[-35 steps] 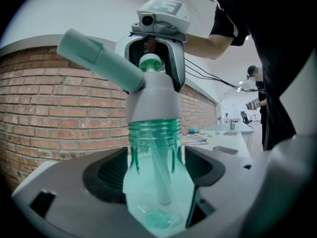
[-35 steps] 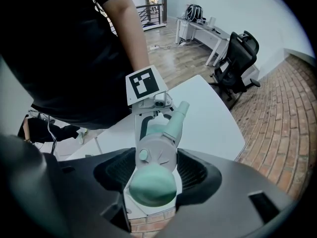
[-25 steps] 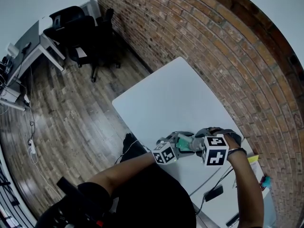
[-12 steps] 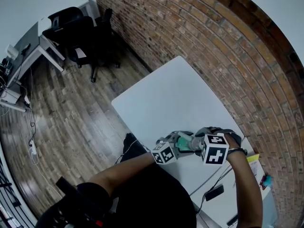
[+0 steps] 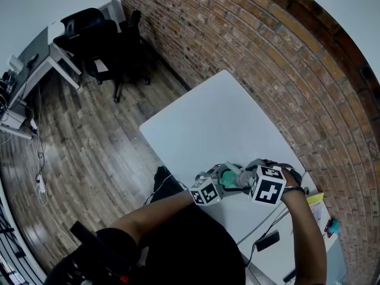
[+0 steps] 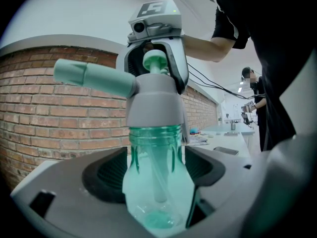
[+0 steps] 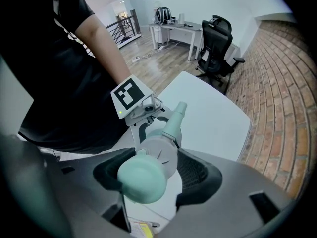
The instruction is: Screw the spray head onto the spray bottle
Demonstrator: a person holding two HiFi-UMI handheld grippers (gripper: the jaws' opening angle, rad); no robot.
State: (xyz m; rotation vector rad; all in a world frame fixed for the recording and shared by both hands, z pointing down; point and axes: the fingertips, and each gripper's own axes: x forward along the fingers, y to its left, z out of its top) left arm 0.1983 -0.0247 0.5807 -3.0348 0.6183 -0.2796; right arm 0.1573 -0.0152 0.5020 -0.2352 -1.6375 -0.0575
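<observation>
Green see-through plastic at the left: the left tool [image 6: 157, 195] is clenched on the body of the spray bottle [image 6: 154, 162], which stands upright over the near end of the white tabletop [image 5: 208, 123] (whether its base rests there cannot be told). On the bottle's neck sits the spray head [image 6: 151, 100], its nozzle [image 6: 74, 72] pointing sideways. At the right, the right tool [image 7: 154, 170] reaches straight down and grasps the head's grey collar from above.

A band of neck threads [image 6: 153, 131] shows under the collar, so the head looks only partly screwed on. The main risk from here is cross-threading: if the right tool tips the head off the bottle's axis while twisting, the collar could bind or ride up crooked. The smooth bottle could also spin inside the left tool's pads, so that the turns tighten nothing. A harder squeeze to stop that might buckle the thin wall. The protruding nozzle could also knock against a jaw during a turn.
</observation>
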